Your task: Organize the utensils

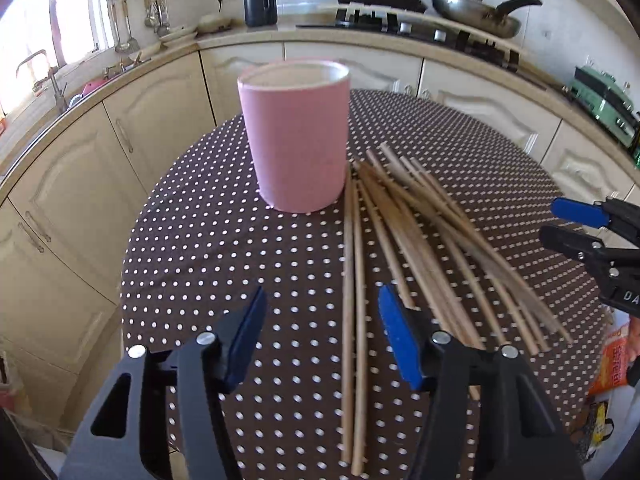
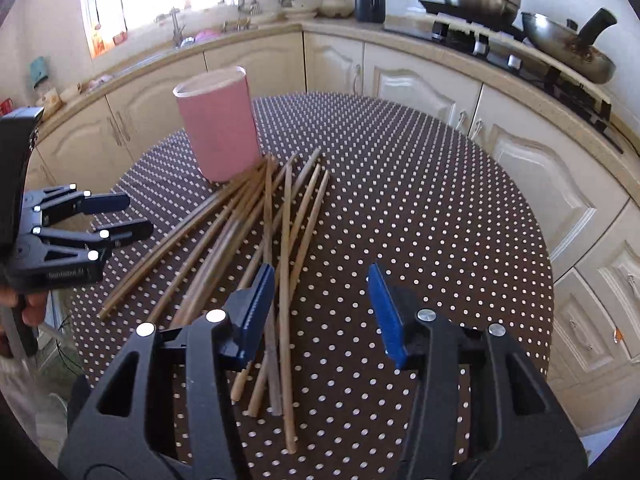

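Left tool, right tool: black frames, blue pads, silver screws.

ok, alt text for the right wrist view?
A loose pile of wooden chopsticks lies on a polka-dot table beside an upright pink cup. The right hand-held gripper hovers open over the pile's near ends; the left hand-held gripper is open at the left edge.

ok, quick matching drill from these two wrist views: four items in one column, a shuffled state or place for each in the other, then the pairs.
Items:
1. pink cup
2. chopsticks
3. left claw
4. wok

States/places:
A. lying loose in a pile on the dotted tablecloth
B. on the stove
C. upright on the table
D. open, holding nothing

Pairs: 1-C, 2-A, 3-D, 4-B
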A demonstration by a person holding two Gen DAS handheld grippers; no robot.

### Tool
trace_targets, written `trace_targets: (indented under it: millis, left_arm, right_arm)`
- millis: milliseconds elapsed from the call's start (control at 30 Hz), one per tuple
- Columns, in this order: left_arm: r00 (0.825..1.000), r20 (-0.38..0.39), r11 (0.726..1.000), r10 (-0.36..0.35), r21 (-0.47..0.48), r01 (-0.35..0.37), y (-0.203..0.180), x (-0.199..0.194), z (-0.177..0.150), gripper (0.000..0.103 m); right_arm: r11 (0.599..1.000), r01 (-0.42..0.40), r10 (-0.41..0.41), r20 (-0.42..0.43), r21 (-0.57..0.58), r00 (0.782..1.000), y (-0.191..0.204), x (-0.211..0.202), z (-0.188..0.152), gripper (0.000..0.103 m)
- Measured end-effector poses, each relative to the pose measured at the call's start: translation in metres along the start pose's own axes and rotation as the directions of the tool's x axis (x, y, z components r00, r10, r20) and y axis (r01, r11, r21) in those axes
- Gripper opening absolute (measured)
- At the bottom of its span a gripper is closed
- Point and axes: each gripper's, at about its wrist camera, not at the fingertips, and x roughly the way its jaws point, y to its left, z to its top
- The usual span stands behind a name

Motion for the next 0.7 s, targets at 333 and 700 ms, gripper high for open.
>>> trace_targets:
  millis: [333, 700]
  left_arm:
    - [0.997, -0.08, 0.999, 0.023, 0.048, -0.019, 0.003, 0.034, 0.004, 0.053]
    - [0.987, -0.159, 0.997, 0.011, 0.082, 0.002, -0.007, 0.055, 0.037, 0.033]
  right_arm:
    - [0.999, -0.045, 0.046, -0.068, 0.013, 0.997, -0.012, 0.033, 0.007, 0.049]
    - [0.996, -0.091, 0.093, -0.196, 0.02, 0.976, -0.022, 0.063, 0.028, 0.04]
